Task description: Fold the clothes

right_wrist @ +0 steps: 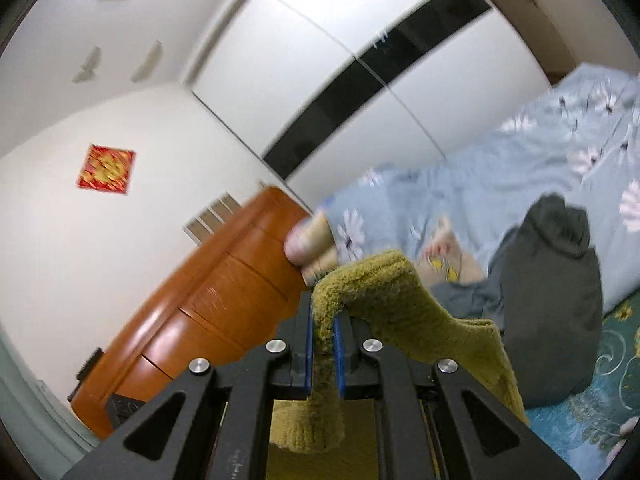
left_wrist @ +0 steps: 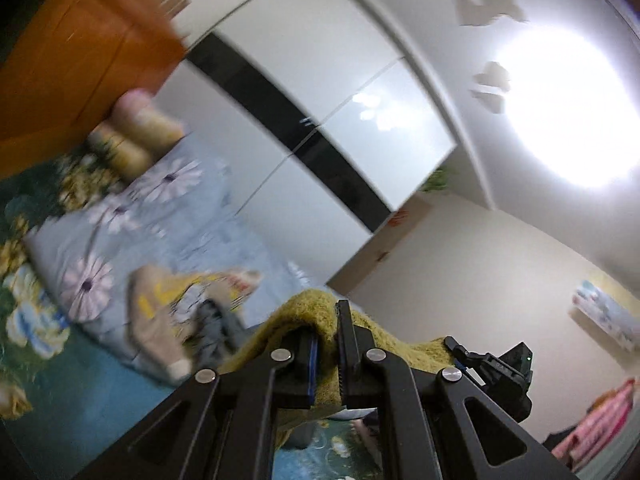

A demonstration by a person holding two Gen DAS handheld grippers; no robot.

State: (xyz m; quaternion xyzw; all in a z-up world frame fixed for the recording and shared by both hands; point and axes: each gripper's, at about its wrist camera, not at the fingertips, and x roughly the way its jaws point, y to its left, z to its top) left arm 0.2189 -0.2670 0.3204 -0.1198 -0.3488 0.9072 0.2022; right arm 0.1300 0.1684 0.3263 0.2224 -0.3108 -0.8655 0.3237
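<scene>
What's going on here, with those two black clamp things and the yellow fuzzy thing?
A person is folding laundry with a handheld gripper in each hand. The left gripper and the right gripper are both shut on the same olive-yellow knitted garment, holding it up above the bed. More clothes wait on the blue floral bedding, including a dark grey garment and a beige printed one. No fold is visible yet.

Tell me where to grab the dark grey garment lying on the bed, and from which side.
Grip the dark grey garment at its bunched upper end, coming down from above: that end stands up in folds a jaw can pinch, while the rest lies flat. Both grippers now hold the yellow knit, so one must let go first.
</scene>
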